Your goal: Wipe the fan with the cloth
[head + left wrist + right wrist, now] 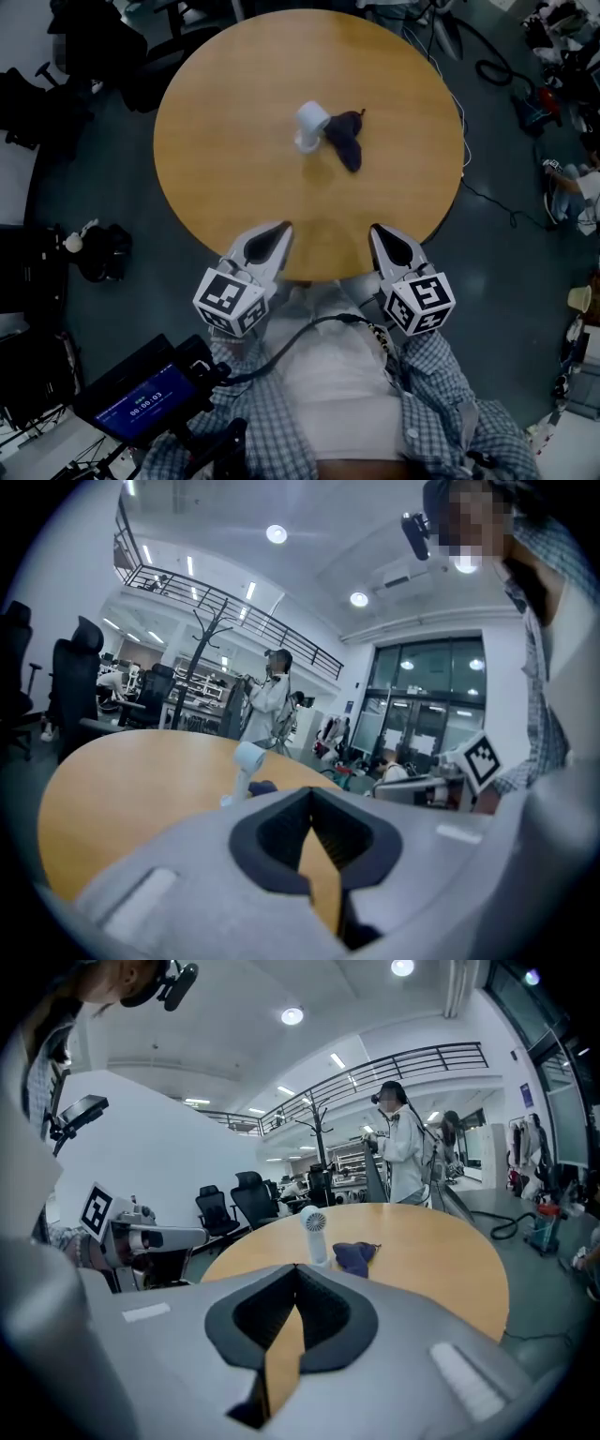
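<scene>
Head view: small white plastic fan (310,125) and dark purple cloth (346,142) sit untouched on round wooden table (225,197); left gripper (284,228) and right gripper (376,230) clenched, empty; wiping not begun.

The round wooden bench (234,141) is orange-brown, the small plastic fan (310,125) white, the crumpled cloth (345,141) dark purple, the left tool (284,228) and right tool (376,231) grey with black-and-white marker cubes (231,302).

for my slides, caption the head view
Left tongs and right tongs shut, empty; fan beside cloth on round table
</scene>
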### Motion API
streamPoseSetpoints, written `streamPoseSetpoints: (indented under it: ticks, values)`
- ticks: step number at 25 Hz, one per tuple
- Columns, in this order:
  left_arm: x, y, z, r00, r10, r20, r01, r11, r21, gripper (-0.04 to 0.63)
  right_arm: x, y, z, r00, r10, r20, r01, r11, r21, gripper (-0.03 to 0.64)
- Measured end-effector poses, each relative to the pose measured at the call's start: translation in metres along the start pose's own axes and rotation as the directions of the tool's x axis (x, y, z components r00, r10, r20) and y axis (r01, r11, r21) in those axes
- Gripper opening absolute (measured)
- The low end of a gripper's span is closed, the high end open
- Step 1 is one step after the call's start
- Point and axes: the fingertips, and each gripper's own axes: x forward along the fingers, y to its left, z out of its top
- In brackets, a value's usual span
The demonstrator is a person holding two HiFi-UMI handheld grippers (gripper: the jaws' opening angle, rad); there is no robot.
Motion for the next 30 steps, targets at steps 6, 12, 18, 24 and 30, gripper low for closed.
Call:
streamPoseSetpoints:
  ticks: [6,12,18,24,30]
  values:
    - [0.045,0.026,0.012,0.996,0.088,0.014,-0.088,0.995,0.056,0.0,0.03,-0.036,0.024,0.998,0.069,-0.006,-0.069,0.997,-0.018,0.003]
    - [0.096,0.066,0.004,0.993,0.116,-0.018,-0.114,0.989,0.09,0.015,0.052,-0.074,0.03,0.996,0.085,-0.025,-0.083,0.995,0.05,0.003]
    - [0.13,0.11,-0.01,0.987,0.108,-0.115,-0.087,0.981,0.174,0.112,0.073,-0.079,0.02,0.997,0.047,-0.069,-0.04,0.995,0.09,0.003]
    - [0.162,0.147,-0.042,0.968,0.111,-0.224,-0.026,0.937,0.35,0.189,0.091,-0.079,0.007,0.995,-0.008,-0.101,0.021,0.992,0.124,0.003]
    - [0.201,0.144,-0.046,0.972,0.046,-0.232,0.046,0.926,0.375,0.204,0.096,-0.084,-0.008,0.989,-0.058,-0.139,0.077,0.987,0.139,0.003]
